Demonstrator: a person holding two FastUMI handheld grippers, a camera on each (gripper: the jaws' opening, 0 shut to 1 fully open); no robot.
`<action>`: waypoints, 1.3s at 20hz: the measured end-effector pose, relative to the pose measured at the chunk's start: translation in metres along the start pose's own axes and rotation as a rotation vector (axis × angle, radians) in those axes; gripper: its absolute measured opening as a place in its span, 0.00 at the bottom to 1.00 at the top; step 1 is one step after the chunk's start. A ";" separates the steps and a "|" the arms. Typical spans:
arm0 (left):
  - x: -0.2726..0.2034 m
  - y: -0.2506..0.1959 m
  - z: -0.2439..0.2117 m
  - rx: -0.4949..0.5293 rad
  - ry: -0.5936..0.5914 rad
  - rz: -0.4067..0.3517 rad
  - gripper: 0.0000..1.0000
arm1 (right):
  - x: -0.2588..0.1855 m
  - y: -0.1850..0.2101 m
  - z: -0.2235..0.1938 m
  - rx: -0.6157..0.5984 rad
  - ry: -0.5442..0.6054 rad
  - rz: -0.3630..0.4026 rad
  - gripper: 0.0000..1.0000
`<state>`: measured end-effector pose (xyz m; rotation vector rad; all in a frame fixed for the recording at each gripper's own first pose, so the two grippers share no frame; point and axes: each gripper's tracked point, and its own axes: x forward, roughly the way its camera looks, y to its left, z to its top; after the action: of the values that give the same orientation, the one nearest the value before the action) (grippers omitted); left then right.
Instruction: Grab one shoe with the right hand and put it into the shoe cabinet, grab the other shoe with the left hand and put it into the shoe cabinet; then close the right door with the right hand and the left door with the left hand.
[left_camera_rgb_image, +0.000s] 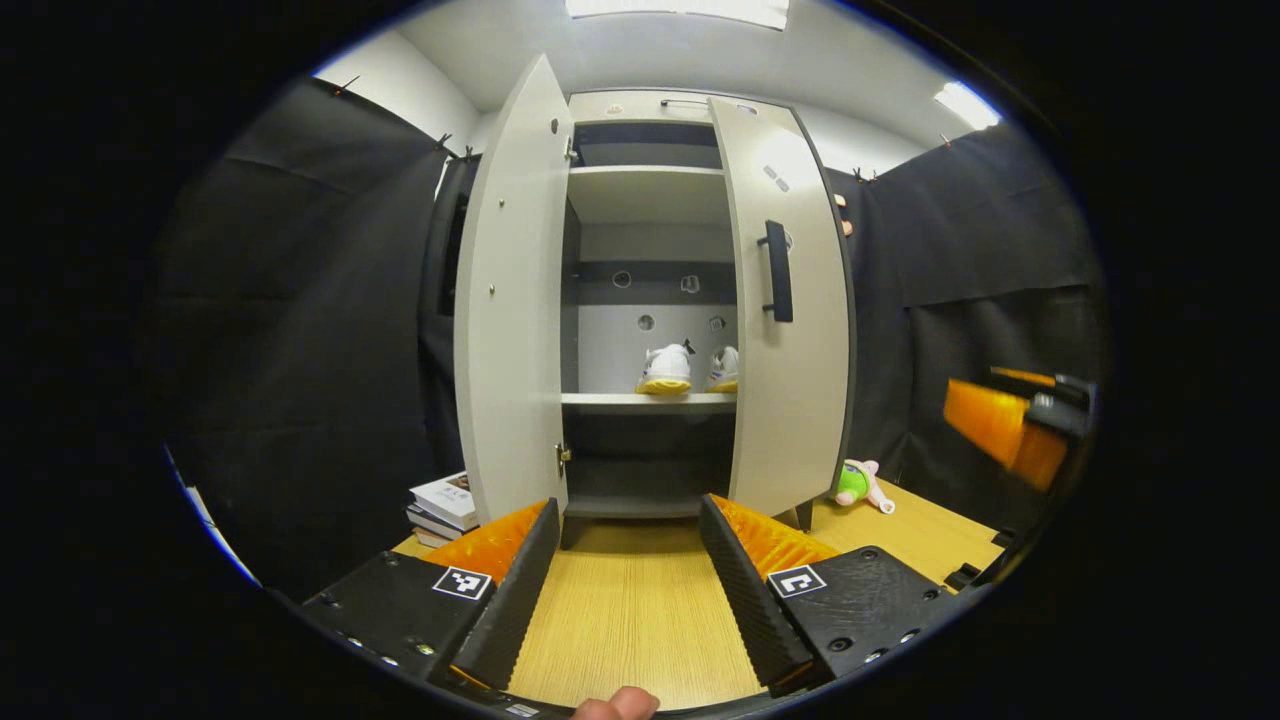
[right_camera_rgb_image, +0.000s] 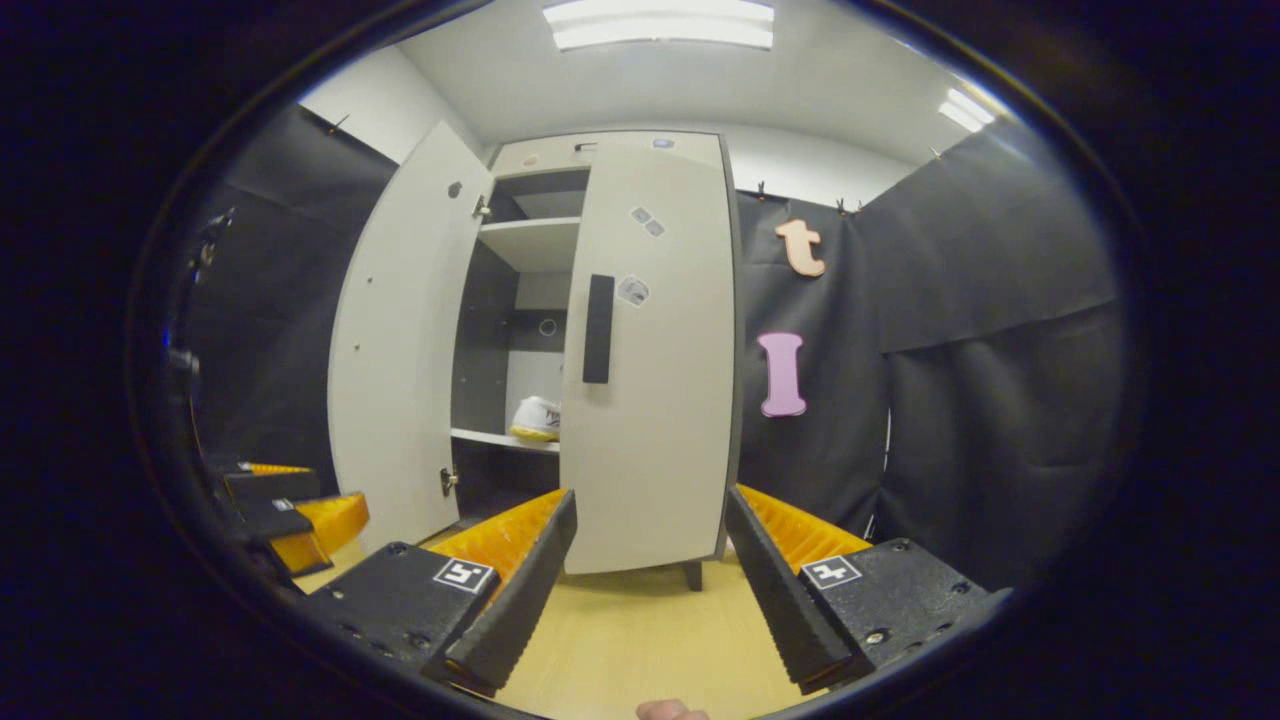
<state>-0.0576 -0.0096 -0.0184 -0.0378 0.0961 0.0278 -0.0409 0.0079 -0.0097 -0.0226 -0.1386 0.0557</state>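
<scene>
- Left gripper (left_camera_rgb_image: 625, 545): fingers spread wide, nothing between them, low over the wooden floor (left_camera_rgb_image: 630, 610), facing the cabinet opening at 12 o'clock
- Right gripper (right_camera_rgb_image: 650, 545): fingers apart, empty, pointed at the outer face of the right door (right_camera_rgb_image: 650, 400); in the left gripper view it shows at 3 o'clock (left_camera_rgb_image: 1010, 425)
- Shoe cabinet (left_camera_rgb_image: 650, 105): pale, tall, standing on the floor; left door (left_camera_rgb_image: 510, 300) swung fully outward, right door partly closed with its dark handle (left_camera_rgb_image: 778, 270) facing out
- Two shoes (left_camera_rgb_image: 668, 370): white with yellow soles, side by side on the middle shelf (left_camera_rgb_image: 640, 402), heels outward; the right-hand one is partly hidden by the right door
- Stack of books (left_camera_rgb_image: 445, 505): on the floor at 8 o'clock of the cabinet, beside the left door
- Plush toy (left_camera_rgb_image: 860, 485): green and pink, on the floor at 4 o'clock of the cabinet
</scene>
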 end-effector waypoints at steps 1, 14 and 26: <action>0.000 0.002 0.007 -0.020 -0.003 -0.008 0.85 | -0.001 -0.001 -0.007 -0.006 0.010 -0.003 0.92; 0.035 0.195 0.106 -0.038 -0.086 0.295 0.88 | 0.022 0.006 -0.023 0.028 0.053 0.042 0.97; 0.129 0.246 0.141 -0.034 -0.032 0.275 0.89 | 0.037 -0.007 -0.017 0.025 0.057 -0.005 0.93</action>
<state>0.0772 0.2448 0.1001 -0.0579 0.0680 0.3046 -0.0020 0.0031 -0.0212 0.0015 -0.0813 0.0521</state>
